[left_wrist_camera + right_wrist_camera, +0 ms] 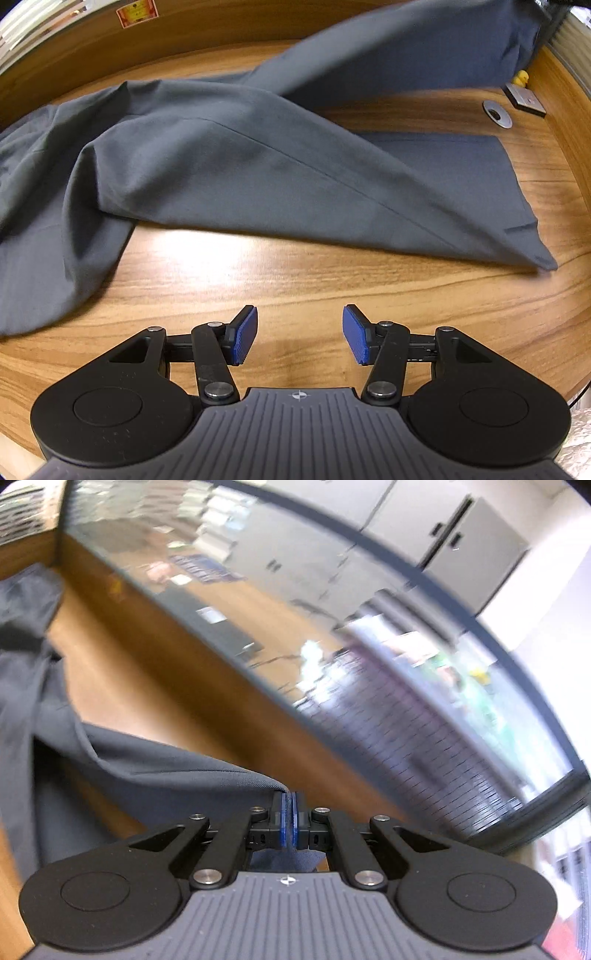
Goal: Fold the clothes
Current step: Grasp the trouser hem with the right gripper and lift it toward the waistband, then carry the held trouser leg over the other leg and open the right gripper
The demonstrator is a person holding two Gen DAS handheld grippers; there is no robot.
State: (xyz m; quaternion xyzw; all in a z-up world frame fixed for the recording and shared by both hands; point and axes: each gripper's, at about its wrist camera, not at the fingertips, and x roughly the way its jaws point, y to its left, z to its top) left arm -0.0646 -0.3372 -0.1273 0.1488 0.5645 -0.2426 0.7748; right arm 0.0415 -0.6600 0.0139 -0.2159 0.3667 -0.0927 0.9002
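Note:
A dark grey pair of trousers (pixel 229 162) lies spread on the wooden table (pixel 295 280). One leg lies flat, its hem at the right (pixel 532 236). The other leg (pixel 406 48) rises off the table toward the top right. My left gripper (pixel 300 334) is open and empty over bare wood, short of the cloth's near edge. My right gripper (pixel 290 821) is shut on an edge of the trousers (pixel 166 775) and holds it above the table, with the cloth trailing away to the left.
A round metal cable grommet (pixel 497 113), a small flat square block (pixel 525 99) and a yellow toy duck (pixel 522 77) sit at the table's far right. A wooden back panel (pixel 110 44) borders the table. The right wrist view shows a glass partition (pixel 332 646) behind the table.

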